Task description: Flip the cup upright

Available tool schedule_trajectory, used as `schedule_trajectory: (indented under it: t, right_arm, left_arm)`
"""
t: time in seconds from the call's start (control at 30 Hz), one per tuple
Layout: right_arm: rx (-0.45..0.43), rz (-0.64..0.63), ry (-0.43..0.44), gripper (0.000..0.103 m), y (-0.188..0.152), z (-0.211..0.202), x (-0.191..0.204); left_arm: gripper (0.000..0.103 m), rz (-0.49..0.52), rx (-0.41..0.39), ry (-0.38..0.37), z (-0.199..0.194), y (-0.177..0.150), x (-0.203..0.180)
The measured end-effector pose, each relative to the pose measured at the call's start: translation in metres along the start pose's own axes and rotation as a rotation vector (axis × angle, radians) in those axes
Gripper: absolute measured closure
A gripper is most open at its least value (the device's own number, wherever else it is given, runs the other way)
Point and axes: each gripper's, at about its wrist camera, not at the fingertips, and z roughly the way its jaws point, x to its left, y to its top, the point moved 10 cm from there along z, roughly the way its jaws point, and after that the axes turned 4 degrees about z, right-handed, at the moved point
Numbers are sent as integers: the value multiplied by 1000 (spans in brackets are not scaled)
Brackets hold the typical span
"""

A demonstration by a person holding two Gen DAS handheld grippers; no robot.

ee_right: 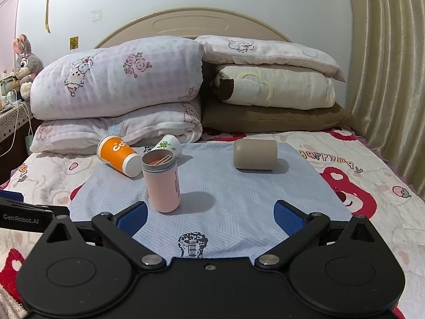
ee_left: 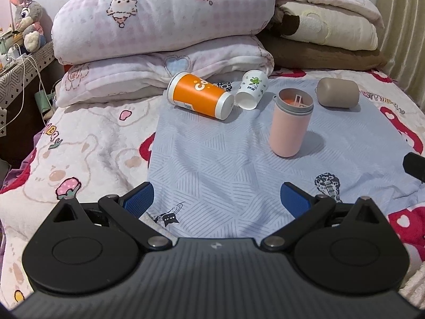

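An orange paper cup (ee_left: 198, 96) (ee_right: 119, 155) lies on its side on the light blue cloth (ee_left: 225, 164) (ee_right: 225, 186). A small white cup with a frog print (ee_left: 251, 88) (ee_right: 168, 145) lies tipped beside it. A pink cup (ee_left: 290, 123) (ee_right: 162, 182) stands upright, mouth up. A taupe cup (ee_left: 338, 92) (ee_right: 255, 154) lies on its side at the right. My left gripper (ee_left: 216, 199) is open and empty, short of the cups. My right gripper (ee_right: 209, 215) is open and empty, with the pink cup just past its left finger.
Folded pink blankets (ee_left: 159, 21) (ee_right: 119, 79) and cream and brown pillows (ee_left: 326, 34) (ee_right: 273, 98) are stacked behind the cups. A bedside table with cables and a plush rabbit (ee_left: 25, 13) stands at the left. A curtain (ee_right: 385, 79) hangs at the right.
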Motion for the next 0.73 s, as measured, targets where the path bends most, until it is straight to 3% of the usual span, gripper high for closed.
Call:
schedule_trajectory:
  t: [0.73]
  right_arm:
    - [15,1,-12,0,-2,3,-1]
  left_arm:
    - [0,4,4,5,1,-1,2]
